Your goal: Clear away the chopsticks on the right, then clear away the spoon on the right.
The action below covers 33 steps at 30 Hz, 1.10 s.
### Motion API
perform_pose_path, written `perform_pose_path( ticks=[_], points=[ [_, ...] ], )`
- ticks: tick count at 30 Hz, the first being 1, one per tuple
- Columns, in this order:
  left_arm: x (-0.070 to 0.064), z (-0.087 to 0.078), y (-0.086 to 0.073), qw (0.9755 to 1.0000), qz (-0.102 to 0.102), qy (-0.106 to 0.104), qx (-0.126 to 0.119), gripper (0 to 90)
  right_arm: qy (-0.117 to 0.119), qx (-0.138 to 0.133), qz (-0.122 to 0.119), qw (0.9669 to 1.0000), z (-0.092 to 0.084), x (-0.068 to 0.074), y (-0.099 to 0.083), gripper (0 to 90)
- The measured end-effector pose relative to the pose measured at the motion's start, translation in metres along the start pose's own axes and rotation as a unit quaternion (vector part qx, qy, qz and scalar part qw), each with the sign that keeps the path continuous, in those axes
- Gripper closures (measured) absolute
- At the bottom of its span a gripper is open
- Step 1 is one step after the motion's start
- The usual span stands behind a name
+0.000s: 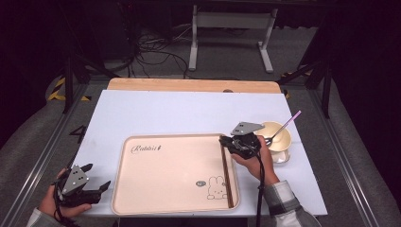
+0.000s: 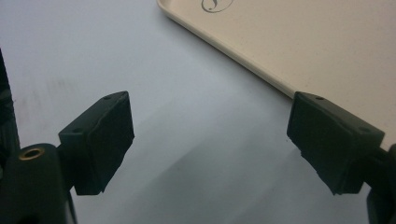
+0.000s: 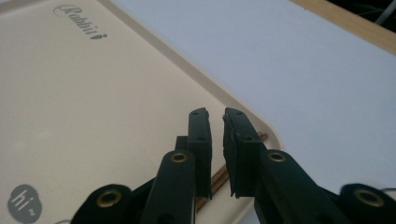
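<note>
A cream tray (image 1: 170,165) with a rabbit print lies at the front middle of the white table. A pair of brown chopsticks (image 1: 227,175) lies in it along its right rim. My right gripper (image 1: 223,141) hovers over the far right corner of the tray (image 3: 93,102). Its jaws stand a narrow gap apart with nothing between them, and the chopsticks (image 3: 215,183) lie just below and behind the tips. My left gripper (image 1: 98,176) rests at the table's front left, wide open and empty (image 2: 210,121), beside the tray's left rim (image 2: 224,49).
A cream bowl (image 1: 280,141) with a pink-handled spoon (image 1: 287,123) in it stands right of the tray, close behind my right hand. A wooden board edge (image 1: 189,85) runs along the table's far side.
</note>
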<state>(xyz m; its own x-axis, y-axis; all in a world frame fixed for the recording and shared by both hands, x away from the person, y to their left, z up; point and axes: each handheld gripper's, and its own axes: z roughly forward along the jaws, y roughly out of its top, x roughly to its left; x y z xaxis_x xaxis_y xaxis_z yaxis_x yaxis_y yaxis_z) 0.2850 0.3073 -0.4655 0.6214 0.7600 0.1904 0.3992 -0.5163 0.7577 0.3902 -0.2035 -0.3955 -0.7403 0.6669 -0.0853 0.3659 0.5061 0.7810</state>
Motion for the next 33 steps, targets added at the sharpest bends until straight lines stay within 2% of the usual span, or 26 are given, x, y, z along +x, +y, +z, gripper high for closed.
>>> perform_pose_path(
  ticks=[4, 8, 9, 10, 13, 14, 15, 16, 19, 20, 25, 29, 32, 33],
  points=[
    [0.0, 0.0, 0.0, 1.0, 0.001, -0.001, 0.001, 15.5, -0.023, -0.012, -0.006, 0.9997, -0.024, -0.006, -0.005, 77.9],
    [-0.001, 0.0, 0.001, 1.0, 0.001, -0.002, 0.001, 15.5, -0.051, -0.024, 0.008, 0.9984, -0.045, -0.017, -0.011, 73.8],
    [-0.001, 0.0, 0.001, 1.0, 0.002, -0.002, 0.001, 15.5, -0.051, -0.024, 0.008, 0.9984, -0.045, -0.017, -0.011, 73.8],
    [-0.001, 0.0, 0.001, 1.0, 0.004, -0.002, 0.002, 15.6, -0.064, -0.035, 0.02, 0.9971, -0.057, -0.025, -0.015, 71.9],
    [-0.001, 0.0, 0.001, 1.0, 0.004, -0.002, 0.001, 15.5, -0.088, -0.045, 0.043, 0.9941, -0.077, -0.038, -0.021, 67.6],
    [-0.001, 0.0, 0.001, 1.0, 0.003, -0.001, 0.002, 15.5, -0.097, -0.049, 0.051, 0.9928, -0.083, -0.042, -0.024, 66.9],
    [-0.001, 0.0, 0.001, 1.0, 0.003, -0.001, 0.001, 15.5, -0.097, -0.049, 0.051, 0.9928, -0.083, -0.042, -0.024, 66.9],
    [-0.001, 0.0, 0.0, 1.0, 0.003, -0.001, 0.002, 15.5, -0.126, -0.051, 0.069, 0.9884, -0.095, -0.052, -0.031, 64.8],
    [-0.002, -0.001, 0.0, 1.0, 0.001, -0.001, 0.002, 15.5, -0.15, -0.052, 0.086, 0.9836, -0.107, -0.064, -0.04, 62.7],
    [-0.001, -0.001, 0.0, 1.0, 0.003, -0.001, 0.002, 15.5, -0.15, -0.052, 0.086, 0.9836, -0.107, -0.064, -0.04, 62.7],
    [-0.002, 0.002, 0.003, 1.0, 0.008, 0.001, 0.003, 15.5, -0.176, -0.058, 0.117, 0.9756, -0.125, -0.082, -0.055, 59.3],
    [-0.001, 0.007, 0.006, 0.9999, 0.011, -0.004, 0.005, 15.5, -0.195, -0.059, 0.151, 0.9672, -0.136, -0.097, -0.068, 57.0],
    [-0.001, 0.01, 0.008, 0.9998, 0.016, -0.006, 0.007, 15.5, -0.196, -0.059, 0.186, 0.961, -0.138, -0.108, -0.081, 54.5],
    [-0.002, 0.011, 0.008, 0.9998, 0.016, -0.006, 0.007, 15.5, -0.19, -0.064, 0.198, 0.9595, -0.138, -0.112, -0.085, 53.8]
  ],
)
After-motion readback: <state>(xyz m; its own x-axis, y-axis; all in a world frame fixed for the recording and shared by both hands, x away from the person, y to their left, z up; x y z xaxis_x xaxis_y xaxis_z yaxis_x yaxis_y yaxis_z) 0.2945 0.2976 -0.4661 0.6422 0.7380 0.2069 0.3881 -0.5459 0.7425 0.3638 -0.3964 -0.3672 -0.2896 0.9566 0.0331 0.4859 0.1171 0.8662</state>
